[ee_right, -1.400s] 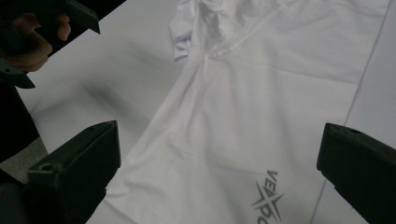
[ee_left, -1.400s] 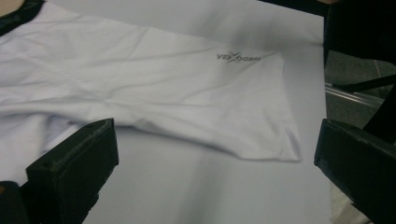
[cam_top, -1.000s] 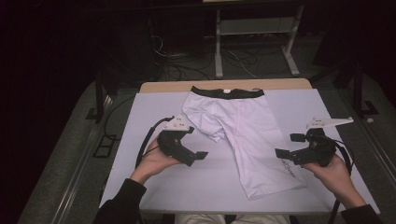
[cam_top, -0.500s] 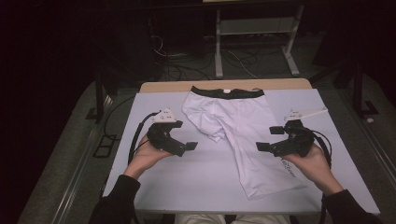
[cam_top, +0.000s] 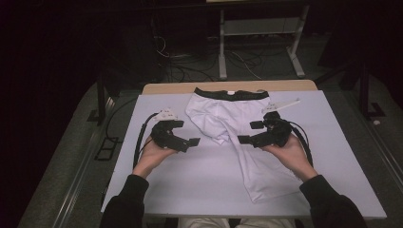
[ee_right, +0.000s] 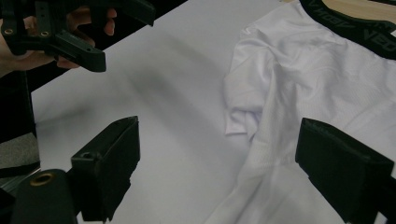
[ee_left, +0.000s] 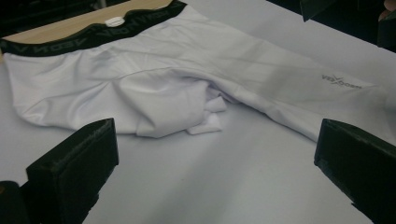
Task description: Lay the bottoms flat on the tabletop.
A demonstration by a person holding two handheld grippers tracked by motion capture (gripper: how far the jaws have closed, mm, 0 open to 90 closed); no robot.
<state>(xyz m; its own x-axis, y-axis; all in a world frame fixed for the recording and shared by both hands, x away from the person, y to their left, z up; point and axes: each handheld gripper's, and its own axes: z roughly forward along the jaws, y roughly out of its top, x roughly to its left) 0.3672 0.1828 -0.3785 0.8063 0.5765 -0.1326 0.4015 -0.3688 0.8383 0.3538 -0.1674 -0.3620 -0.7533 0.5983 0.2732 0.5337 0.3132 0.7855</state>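
White shorts [cam_top: 228, 118] with a black waistband [cam_top: 231, 94] lie flat on the table, waistband at the far edge. One leg is bunched up under the crotch [ee_left: 205, 119]; the other runs toward the near right [cam_top: 271, 180]. My left gripper [cam_top: 186, 133] hovers just left of the bunched leg, open, with nothing between its jaws. My right gripper [cam_top: 250, 132] is over the long leg, open and empty, facing the left one. The shorts [ee_left: 163, 70] lie ahead of the left gripper [ee_left: 215, 172]. The right gripper [ee_right: 224, 172] looks at the bunched fold [ee_right: 240, 119] and the left gripper [ee_right: 70, 28].
A pale sheet [cam_top: 190, 190] covers the table, with a strip of bare wood [cam_top: 166, 88] at the far edge. A white metal frame [cam_top: 222, 47] and cables [cam_top: 190, 61] stand on the dark floor behind. A rail [cam_top: 90, 156] runs along the left side.
Both grippers have moved forward and inward toward the shorts; the right one is now over the long leg, the left one beside the bunched leg. The shorts have not moved.
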